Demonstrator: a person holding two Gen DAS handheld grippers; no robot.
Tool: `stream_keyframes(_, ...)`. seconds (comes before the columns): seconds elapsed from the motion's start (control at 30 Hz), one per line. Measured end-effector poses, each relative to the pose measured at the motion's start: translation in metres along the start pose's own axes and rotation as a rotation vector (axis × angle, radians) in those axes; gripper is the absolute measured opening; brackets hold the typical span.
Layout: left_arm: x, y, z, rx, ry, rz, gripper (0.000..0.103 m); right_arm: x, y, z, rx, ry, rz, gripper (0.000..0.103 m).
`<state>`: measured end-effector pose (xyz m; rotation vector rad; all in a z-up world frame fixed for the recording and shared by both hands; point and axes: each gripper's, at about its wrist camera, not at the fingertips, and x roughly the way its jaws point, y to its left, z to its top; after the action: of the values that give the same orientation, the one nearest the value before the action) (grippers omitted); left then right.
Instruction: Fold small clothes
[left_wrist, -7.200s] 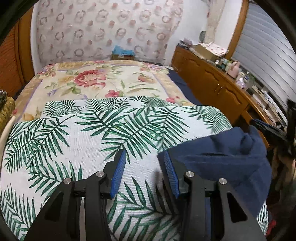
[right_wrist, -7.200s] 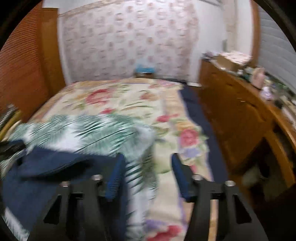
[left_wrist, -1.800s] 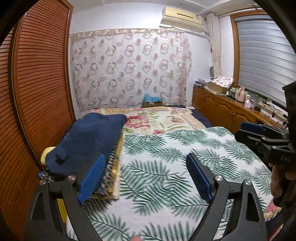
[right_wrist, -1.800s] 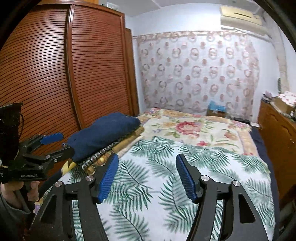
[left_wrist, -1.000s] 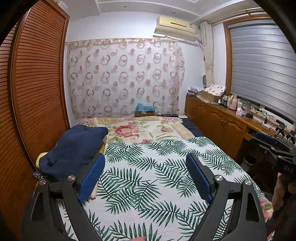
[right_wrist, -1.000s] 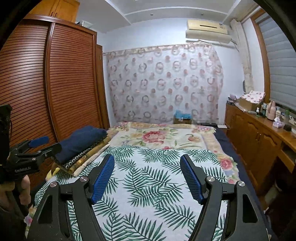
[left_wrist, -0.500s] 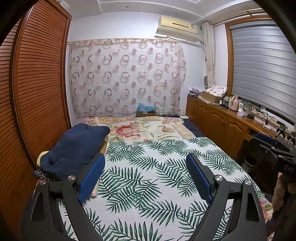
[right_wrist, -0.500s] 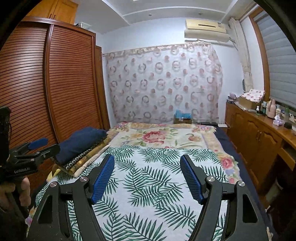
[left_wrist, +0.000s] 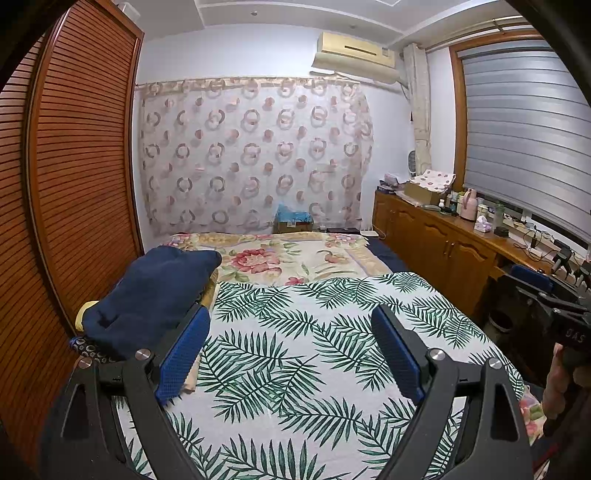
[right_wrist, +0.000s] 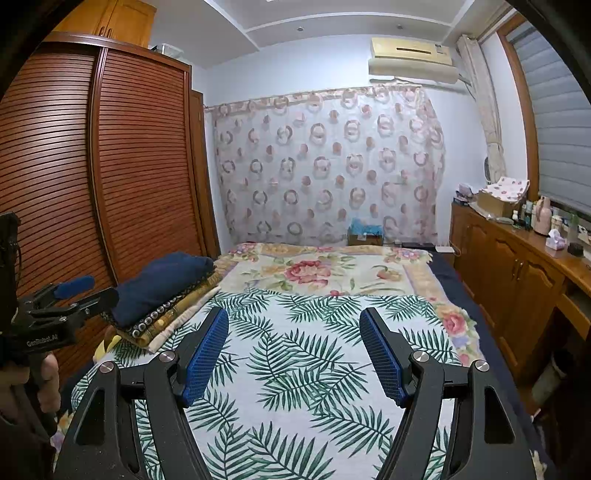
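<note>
Nearest the cameras, the left gripper (left_wrist: 290, 350) with black arms and blue ribbed pads stands with its jaws spread wide and nothing between them, held above the white sheet printed with green palm fronds (left_wrist: 295, 354). The right gripper (right_wrist: 293, 350), of the same build, is likewise spread apart and empty over the same sheet. Each gripper also shows at the edge of the other's view, gripped by a hand (right_wrist: 48, 380).

Just beyond the left gripper, at the sheet's left edge beside the brown slatted wardrobe doors (left_wrist: 74, 177), the folded navy blue garment (left_wrist: 155, 291) lies on top of a stack of folded patterned cloths (right_wrist: 173, 314).

Farther on, the cream bedspread with pink flowers (left_wrist: 288, 258) covers the rest of the bed. Along the right runs a wooden cabinet (left_wrist: 443, 247) with bottles and boxes on top. At the back hangs a sheer curtain with ring patterns (left_wrist: 255, 155), with a cream air conditioner (left_wrist: 354, 55) above it.
</note>
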<state>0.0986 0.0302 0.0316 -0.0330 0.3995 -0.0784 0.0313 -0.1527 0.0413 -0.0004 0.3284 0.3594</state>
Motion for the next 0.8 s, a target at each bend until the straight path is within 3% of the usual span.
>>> stream_keyframes(0.8, -0.0008, 0.0018, -0.0011, -0.002, -0.002, -0.001, 0.089, -0.0033, -0.0079, -0.0013, -0.002, -0.003, 0.004, 0.075)
